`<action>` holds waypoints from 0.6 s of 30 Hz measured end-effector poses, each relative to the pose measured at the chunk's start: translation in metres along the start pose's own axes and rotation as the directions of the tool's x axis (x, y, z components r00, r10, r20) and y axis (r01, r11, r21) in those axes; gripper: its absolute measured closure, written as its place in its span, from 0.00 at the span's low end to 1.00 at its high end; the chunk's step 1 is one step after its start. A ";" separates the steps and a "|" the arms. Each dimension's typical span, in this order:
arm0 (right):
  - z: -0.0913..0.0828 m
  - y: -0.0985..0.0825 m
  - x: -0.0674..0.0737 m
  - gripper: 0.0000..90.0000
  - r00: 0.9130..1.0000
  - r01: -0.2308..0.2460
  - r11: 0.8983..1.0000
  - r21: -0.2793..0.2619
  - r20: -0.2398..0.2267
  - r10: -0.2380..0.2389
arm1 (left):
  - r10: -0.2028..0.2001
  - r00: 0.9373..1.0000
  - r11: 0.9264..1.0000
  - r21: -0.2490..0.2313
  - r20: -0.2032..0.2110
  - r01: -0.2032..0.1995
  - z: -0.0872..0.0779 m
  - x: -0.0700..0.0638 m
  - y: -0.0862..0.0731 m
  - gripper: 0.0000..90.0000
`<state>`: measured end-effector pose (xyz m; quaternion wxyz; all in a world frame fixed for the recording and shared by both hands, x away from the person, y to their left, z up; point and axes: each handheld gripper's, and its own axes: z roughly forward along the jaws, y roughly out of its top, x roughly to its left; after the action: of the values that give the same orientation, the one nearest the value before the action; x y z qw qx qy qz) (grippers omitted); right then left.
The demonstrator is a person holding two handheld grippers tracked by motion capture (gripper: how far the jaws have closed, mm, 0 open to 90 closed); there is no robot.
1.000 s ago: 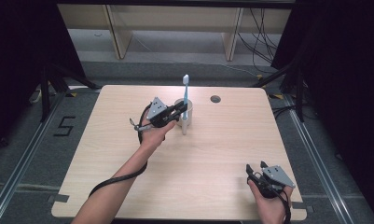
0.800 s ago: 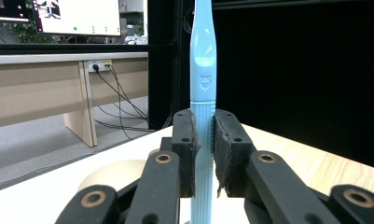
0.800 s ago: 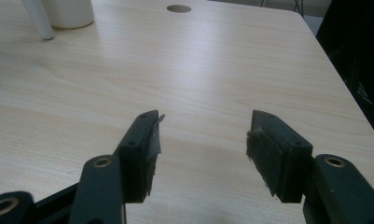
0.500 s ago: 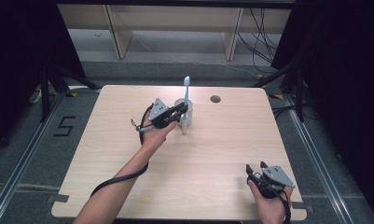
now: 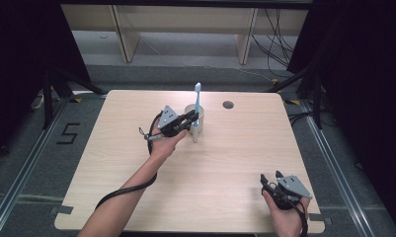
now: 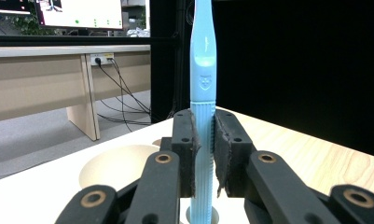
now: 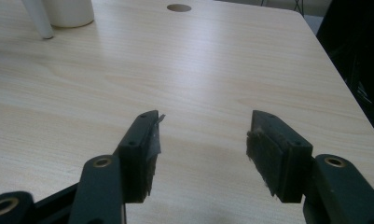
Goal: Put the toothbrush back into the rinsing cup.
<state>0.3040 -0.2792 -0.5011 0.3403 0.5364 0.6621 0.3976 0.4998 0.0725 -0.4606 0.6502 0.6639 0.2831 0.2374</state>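
Just above the middle of the high view, the left gripper [image 5: 191, 118] is clenched on a light blue toothbrush [image 5: 197, 103], which stands upright with its lower end in a small white holder [image 5: 195, 134] just in front of a beige cup [image 5: 194, 114] on the table [image 5: 136, 197]. In the left gripper view the pads [image 6: 192, 149] press the ribbed handle from both sides. At the lower right of the high view, the right gripper [image 5: 271, 178] rests near the table's edge, its jaws released and spread with nothing between them.

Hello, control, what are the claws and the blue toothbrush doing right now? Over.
Left claw shut on upright blue toothbrush, its foot in a white holder beside the cup. Right claw open, empty, near table edge. Nothing in the way.
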 end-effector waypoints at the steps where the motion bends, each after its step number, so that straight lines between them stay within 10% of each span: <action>1: 0.000 0.000 0.000 0.49 1.000 0.002 1.000 0.001 0.001 -0.002 | 0.002 1.000 1.000 0.002 -0.002 -0.002 0.000 0.000 0.000 0.87; 18: -0.001 0.000 0.002 0.49 1.000 -0.011 1.000 0.003 0.014 0.011 | 0.008 1.000 1.000 0.020 -0.011 -0.008 -0.003 -0.001 -0.010 0.87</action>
<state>0.3029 -0.2774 -0.5011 0.3419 0.5434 0.6573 0.3948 0.4960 0.0737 -0.4703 0.6412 0.6700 0.2863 0.2406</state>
